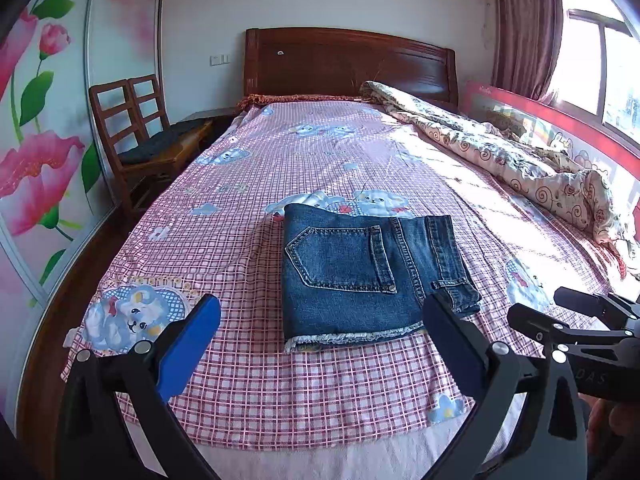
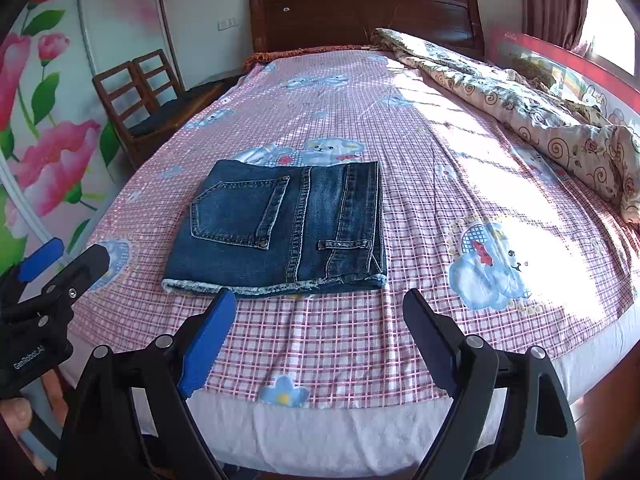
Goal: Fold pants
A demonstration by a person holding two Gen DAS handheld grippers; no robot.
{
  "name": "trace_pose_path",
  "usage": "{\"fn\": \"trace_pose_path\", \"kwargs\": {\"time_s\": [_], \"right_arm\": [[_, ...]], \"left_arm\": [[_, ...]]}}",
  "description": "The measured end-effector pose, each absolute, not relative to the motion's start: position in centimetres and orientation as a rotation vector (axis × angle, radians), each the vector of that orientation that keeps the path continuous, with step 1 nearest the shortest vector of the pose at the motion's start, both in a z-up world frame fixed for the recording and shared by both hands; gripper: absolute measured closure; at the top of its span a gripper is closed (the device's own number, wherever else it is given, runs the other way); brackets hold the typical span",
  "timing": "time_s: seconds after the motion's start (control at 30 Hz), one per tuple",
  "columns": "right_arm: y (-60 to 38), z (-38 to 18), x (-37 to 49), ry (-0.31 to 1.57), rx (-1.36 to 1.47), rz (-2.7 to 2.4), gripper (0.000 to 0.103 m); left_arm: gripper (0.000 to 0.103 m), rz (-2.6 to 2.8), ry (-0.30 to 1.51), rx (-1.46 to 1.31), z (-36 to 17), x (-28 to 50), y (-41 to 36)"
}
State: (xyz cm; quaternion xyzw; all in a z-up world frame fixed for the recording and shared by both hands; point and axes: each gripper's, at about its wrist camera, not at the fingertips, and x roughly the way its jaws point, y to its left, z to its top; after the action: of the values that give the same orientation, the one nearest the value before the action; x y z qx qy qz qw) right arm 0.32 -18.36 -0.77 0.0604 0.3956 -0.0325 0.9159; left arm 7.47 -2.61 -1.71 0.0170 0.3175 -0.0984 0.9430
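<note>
We see the jeans point(image 1: 360, 272) lying folded into a compact rectangle on the bed point(image 1: 280, 412), near its foot end, back pocket point(image 1: 340, 256) up and the frayed hem point(image 2: 276, 289) toward us. They rest flat on the pink checked sheet point(image 2: 360, 340), beside a printed bear.

Left gripper point(image 1: 320, 316): jaws wide, nothing between them; its right finger overlaps the jeans' near corner in the left view, but we cannot tell whether it touches. Right gripper point(image 2: 316, 312): jaws wide too, empty, just short of the hem. Each gripper shows at the edge of the other's view, side by side. Part of a hand point(image 2: 16, 416) shows at lower left of the right view.

A rumpled quilt point(image 1: 520, 160) runs along the bed's window side. Wooden headboard point(image 1: 348, 64) at the far end; two chairs point(image 1: 136, 128) stand beside the bed by the flowered wardrobe point(image 1: 36, 152).
</note>
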Motion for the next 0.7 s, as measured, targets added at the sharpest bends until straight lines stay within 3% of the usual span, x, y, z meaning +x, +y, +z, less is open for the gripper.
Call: {"fn": "trace_pose_path", "kwargs": {"time_s": [0.27, 0.7], "right_arm": [[-17.3, 0.1, -0.8, 0.681, 0.09, -0.108, 0.018], [-17.0, -0.1, -0.5, 0.621, 0.117, -0.102, 0.018]], "left_arm": [[0.002, -0.141, 0.67, 0.018, -2.3, 7.5, -2.6], [0.002, -0.081, 0.59, 0.031, -1.8, 7.5, -2.4]]}}
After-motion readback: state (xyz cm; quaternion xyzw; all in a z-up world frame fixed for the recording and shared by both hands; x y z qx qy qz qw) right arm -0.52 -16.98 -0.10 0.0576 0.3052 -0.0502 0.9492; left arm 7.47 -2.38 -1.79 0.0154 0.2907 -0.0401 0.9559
